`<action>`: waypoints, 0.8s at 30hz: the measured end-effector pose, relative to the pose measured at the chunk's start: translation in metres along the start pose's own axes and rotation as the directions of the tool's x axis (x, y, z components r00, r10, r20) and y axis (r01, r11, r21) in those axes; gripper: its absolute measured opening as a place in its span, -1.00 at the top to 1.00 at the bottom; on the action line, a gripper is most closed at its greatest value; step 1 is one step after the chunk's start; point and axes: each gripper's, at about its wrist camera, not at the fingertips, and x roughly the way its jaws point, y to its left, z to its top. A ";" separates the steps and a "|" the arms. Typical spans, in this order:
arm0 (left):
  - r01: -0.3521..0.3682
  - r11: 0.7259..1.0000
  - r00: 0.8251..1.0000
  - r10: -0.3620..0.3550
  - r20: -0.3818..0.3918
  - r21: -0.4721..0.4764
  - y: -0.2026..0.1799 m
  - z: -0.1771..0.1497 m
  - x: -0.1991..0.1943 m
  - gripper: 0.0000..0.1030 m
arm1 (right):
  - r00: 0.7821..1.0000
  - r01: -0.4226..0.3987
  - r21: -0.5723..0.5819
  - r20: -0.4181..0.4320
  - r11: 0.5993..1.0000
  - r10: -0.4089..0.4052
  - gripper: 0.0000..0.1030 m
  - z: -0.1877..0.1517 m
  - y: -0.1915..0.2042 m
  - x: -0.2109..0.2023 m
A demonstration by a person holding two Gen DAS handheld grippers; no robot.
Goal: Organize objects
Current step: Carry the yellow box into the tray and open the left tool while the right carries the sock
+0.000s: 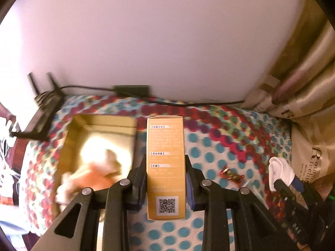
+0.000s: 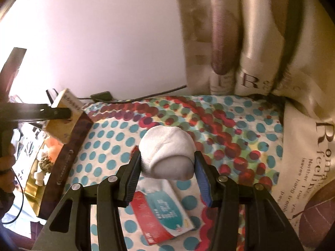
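Observation:
My left gripper [image 1: 165, 172] is shut on a tall orange carton [image 1: 165, 163] with a QR code, held above the dotted cloth [image 1: 230, 142]. To its left lies an open gold-lined box [image 1: 100, 129] with a blurred peach plush toy [image 1: 94, 173] inside. My right gripper [image 2: 167, 163] is shut on a rolled white sock [image 2: 167, 152], lifted over the cloth [image 2: 209, 125]. The sock [image 1: 279, 170] also shows at the right edge of the left wrist view. In the right wrist view the left gripper [image 2: 60, 112] holds the carton [image 2: 62, 121] above the box [image 2: 62, 161].
A red candy wrapper [image 1: 231, 174] lies on the cloth. A red and teal flat packet [image 2: 165, 215] rests under the right gripper. A router [image 1: 45, 108] and black cable [image 1: 167, 101] run along the wall. A printed beige curtain [image 2: 303, 146] hangs at the right.

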 end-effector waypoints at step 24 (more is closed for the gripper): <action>-0.047 0.997 0.994 0.041 -0.105 -0.055 0.124 -0.105 -0.035 0.43 | 0.994 -0.108 -0.161 -0.021 0.981 0.106 0.08 0.001 0.102 0.004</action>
